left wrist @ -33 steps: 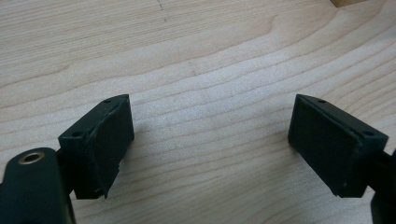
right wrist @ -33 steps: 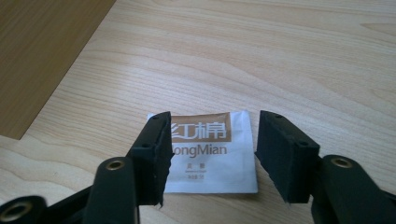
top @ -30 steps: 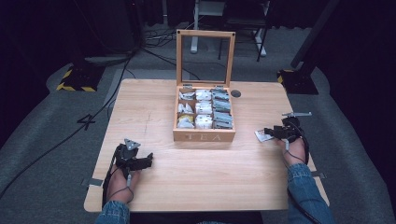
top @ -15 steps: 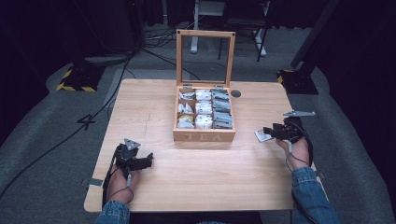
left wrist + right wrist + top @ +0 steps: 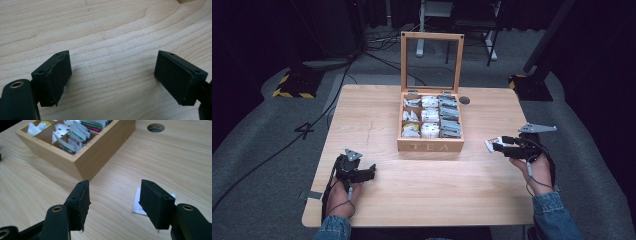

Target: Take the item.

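Right gripper (image 5: 495, 146) has risen off the table (image 5: 372, 115) and drifted outward toward the right edge since the earlier high-view frames; the forearm has pulled back with it. Left gripper (image 5: 371, 172) same spot as before, no shift. Tea box (image 5: 430, 146) and its contents unchanged.

Left gripper, near-left of the table, rests low on the wood under the left hand (image 5: 343, 197). In the left gripper view (image 5: 112, 72) its jaws stand wide apart, bare wood grain between them, nothing held, pads touching nothing.

Right gripper, near-right, carried above the table by the right hand (image 5: 538, 172), pointing toward the box. In the right gripper view (image 5: 113, 200) the jaws are parted, about mid-width, gap empty. A small white tea bag packet (image 5: 140, 203) lies flat on the table below and just behind the right-side jaw, partly hidden by it; not gripped, apart from the pads. In the high view the packet (image 5: 492, 143) shows at the gripper's tip, right of the box.

Farther back, centre: wooden box marked TEA, glass-panelled lid (image 5: 432, 60) upright, compartments filled with tea bags (image 5: 430, 116). Round hole (image 5: 464, 100) in the tabletop just right of the box's back corner.
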A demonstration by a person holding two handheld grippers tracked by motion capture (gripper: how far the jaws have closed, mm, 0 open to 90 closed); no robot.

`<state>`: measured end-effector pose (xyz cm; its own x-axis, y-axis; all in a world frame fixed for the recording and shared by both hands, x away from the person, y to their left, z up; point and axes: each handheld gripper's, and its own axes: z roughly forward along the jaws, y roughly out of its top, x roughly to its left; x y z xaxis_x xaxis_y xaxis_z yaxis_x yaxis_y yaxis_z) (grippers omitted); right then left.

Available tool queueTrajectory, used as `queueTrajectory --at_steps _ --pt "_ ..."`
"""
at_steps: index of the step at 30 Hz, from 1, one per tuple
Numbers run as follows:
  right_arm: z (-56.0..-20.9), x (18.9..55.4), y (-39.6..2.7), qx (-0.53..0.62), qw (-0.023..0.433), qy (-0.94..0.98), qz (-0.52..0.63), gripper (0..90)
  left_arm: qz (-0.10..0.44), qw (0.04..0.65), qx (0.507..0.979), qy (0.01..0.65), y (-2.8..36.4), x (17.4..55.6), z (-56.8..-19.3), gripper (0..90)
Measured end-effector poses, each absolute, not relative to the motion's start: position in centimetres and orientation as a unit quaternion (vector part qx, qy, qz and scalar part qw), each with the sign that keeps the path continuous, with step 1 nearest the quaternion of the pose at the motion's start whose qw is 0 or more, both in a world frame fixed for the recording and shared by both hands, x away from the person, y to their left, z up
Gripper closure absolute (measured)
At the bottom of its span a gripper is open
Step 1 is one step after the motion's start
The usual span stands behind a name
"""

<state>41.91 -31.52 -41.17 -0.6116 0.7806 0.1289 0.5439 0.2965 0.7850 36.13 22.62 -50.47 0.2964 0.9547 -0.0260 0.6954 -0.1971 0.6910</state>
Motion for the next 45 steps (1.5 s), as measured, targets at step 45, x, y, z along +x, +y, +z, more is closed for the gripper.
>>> queueTrajectory --at_steps 45 --pt "-49.2 40.9 -25.1 0.339 0.115 0.857 0.372 35.7 0.212 0.307 0.744 0.555 22.6 36.2 -50.5 14.6"
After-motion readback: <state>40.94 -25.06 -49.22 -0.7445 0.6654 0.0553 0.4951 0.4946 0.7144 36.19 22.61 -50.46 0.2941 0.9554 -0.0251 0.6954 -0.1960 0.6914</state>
